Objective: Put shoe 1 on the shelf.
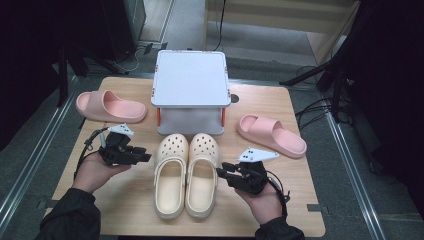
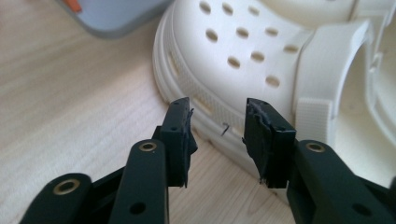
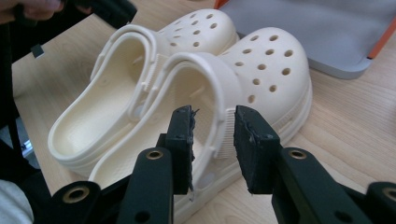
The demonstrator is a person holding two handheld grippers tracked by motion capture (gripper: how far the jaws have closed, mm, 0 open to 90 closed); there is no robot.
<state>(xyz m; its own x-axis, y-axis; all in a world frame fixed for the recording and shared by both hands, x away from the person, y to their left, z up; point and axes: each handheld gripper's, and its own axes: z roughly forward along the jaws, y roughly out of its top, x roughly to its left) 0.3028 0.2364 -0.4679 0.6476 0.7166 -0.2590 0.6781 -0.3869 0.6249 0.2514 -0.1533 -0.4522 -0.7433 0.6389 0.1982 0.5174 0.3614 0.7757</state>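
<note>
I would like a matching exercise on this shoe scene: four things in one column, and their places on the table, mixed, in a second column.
Things:
1. cream clogs
2. grey rack
3. left gripper
4. right gripper

Places:
A. at the far middle of the table
B. right of the pair, jaws open
C. side by side at the near middle
D. left of the pair, jaws open

Pairs: 1-C, 2-A, 3-D, 4-B

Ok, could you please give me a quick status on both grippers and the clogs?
Left gripper and right gripper open, flanking the cream clogs. Clogs paired on the table, untouched. Nothing in the way.
</note>
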